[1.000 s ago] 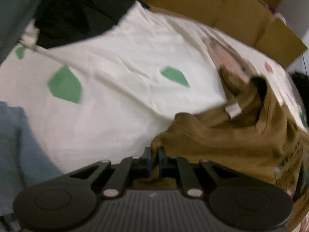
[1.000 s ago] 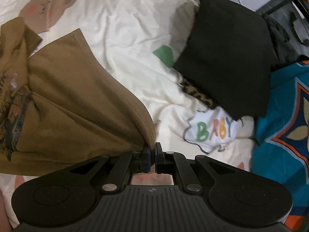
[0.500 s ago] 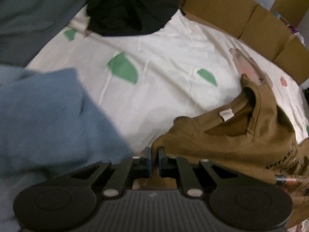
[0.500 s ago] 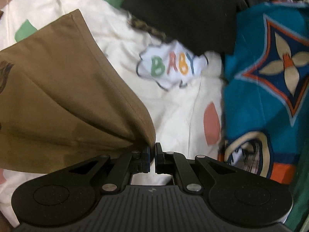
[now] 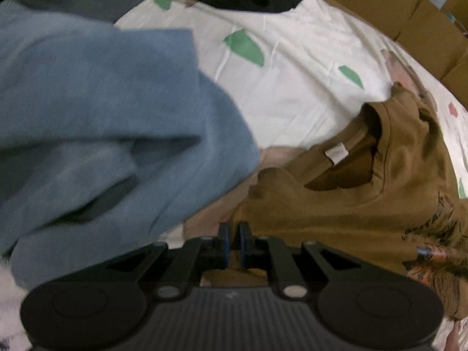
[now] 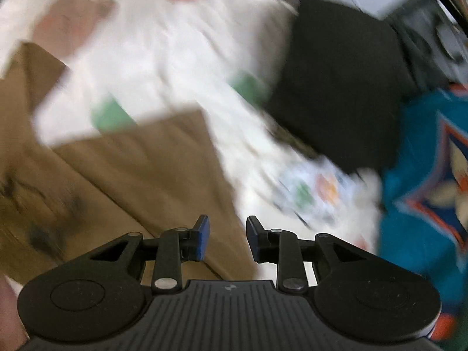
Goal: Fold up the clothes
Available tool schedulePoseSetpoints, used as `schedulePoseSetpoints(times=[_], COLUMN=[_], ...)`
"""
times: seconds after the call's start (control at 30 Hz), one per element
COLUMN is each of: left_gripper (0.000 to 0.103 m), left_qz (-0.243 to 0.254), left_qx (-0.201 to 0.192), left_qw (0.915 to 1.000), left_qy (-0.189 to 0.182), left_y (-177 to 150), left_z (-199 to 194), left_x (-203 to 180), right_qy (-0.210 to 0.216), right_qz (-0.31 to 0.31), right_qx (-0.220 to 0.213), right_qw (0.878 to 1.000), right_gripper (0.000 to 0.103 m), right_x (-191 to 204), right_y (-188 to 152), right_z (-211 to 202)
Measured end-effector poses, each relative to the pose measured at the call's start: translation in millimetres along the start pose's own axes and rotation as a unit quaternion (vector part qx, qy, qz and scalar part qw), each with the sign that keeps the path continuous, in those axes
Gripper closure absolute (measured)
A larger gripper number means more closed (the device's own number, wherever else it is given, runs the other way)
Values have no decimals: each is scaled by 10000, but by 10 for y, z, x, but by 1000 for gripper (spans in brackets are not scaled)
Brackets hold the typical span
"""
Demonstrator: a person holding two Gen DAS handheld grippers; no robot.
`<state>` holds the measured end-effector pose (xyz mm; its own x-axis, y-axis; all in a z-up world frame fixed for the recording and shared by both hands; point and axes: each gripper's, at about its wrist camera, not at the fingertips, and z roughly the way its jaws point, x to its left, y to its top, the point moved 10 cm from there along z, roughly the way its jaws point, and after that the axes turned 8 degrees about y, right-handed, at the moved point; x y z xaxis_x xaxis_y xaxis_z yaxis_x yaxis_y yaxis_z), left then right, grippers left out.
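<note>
Two grippers over a brown T-shirt [image 5: 365,207] spread on a patterned white bedsheet [image 5: 292,67]. Left gripper [image 5: 233,239]: fingers pinched narrowly on the shirt's edge near the collar, beside blue fabric [image 5: 102,122]. Right gripper [image 6: 227,238]: fingers spread wide, holding nothing, above the shirt's blurred lower part [image 6: 140,169].

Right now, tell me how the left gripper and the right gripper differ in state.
The left gripper has its fingers pinched shut on the brown T-shirt; the right gripper has its fingers spread apart and holds nothing. The left view is fairly sharp; the right view is smeared with motion blur. Both are black with blue pads, near the same shirt.
</note>
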<state>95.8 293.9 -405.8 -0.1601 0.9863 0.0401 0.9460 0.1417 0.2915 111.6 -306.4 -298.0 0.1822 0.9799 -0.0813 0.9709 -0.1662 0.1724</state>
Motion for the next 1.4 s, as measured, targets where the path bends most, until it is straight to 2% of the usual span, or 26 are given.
schedulePoseSetpoints(times=[0.1, 0.23, 0.33, 0.73, 1.07, 1.1, 1.13, 1.2, 1.3, 1.4], left_gripper=[95, 95, 95, 95, 95, 95, 95, 95, 95, 95], left_qz=[-11, -70, -115, -228, -240, -225, -211, -181, -135, -89], left_qx=[56, 126, 178, 526, 529, 491, 452, 374, 255, 136], left_qw=[10000, 9999, 9998, 9982, 9982, 9985, 9987, 9991, 9995, 9998], left_qy=[2, 3, 4, 185, 132, 128, 124, 117, 126, 135], left_y=[-70, -125, -167, -438, -436, -420, -405, -370, -287, -204], left_z=[-3, -30, -51, -60, -101, -117, -133, -168, -237, -307], left_x=[35, 68, 92, 223, 239, 229, 220, 200, 162, 123], right_qy=[348, 818, 1088, 1790, 1546, 1570, 1616, 1724, 1717, 1598], right_qz=[-257, -534, -823, -1532, -1906, -1965, -2032, -2167, -2319, -2648], right_qx=[-594, -946, -1057, -1141, -852, -837, -806, -676, -591, -613], right_qw=[9973, 9907, 9850, 9651, 9657, 9642, 9623, 9585, 9556, 9490], right_gripper=[68, 68, 68, 65, 59, 60, 76, 98, 103, 103], right_x=[342, 781, 1084, 2004, 2092, 2102, 2116, 2149, 2121, 1981], right_y=[428, 860, 1106, 1523, 1653, 1639, 1620, 1564, 1545, 1572], right_z=[49, 164, 285, 779, 1176, 1192, 1204, 1209, 1138, 973])
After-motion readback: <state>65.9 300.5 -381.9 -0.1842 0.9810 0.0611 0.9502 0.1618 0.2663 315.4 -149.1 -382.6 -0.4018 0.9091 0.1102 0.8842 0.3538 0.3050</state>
